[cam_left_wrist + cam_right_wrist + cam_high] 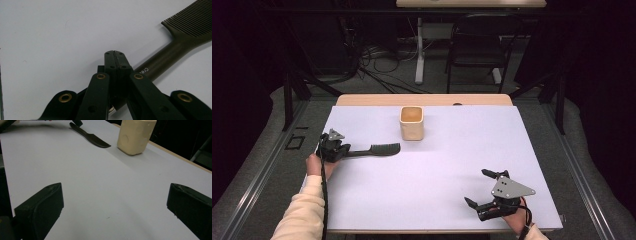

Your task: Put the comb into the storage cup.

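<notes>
Left hand-held gripper (343, 149) is clenched on the handle of the comb (377, 149), which lies flat on the bench (437, 170), teeth end pointing toward the cup (412, 123) and stopping just short of it. Judged step: comb grasped, not yet lifted. Next move likely calls for raising it, tipping it upright and lowering it into the cup's open mouth without knocking the cup. Right hand-held gripper (476, 187) rests released, well apart, nothing between its jaws. Count: one comb, one cup, two grippers.
</notes>
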{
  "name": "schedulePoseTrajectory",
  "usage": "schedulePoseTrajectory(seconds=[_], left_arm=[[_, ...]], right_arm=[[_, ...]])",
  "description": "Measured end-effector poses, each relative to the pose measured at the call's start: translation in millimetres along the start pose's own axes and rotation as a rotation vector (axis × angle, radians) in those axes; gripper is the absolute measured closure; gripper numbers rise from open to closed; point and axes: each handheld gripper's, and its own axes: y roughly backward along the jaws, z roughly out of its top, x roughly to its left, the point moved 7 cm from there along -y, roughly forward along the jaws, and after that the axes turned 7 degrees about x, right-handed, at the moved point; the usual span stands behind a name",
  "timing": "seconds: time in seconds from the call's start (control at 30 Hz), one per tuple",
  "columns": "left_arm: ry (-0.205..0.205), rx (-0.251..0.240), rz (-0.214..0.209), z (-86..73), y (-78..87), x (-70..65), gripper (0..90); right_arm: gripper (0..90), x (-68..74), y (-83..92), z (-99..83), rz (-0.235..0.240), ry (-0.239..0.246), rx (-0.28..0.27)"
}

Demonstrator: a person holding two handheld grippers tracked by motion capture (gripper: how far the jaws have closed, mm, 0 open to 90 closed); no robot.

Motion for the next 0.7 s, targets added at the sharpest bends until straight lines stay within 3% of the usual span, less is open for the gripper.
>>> schedulePoseTrajectory(seconds=[0.7], left_arm=[[0.018, 0.009, -0.027, -10.6, 8.1, -5.1, 89.2]], right_arm=[[0.2, 0.1, -3.3, -1.3, 0.006, 0.005, 0.019]])
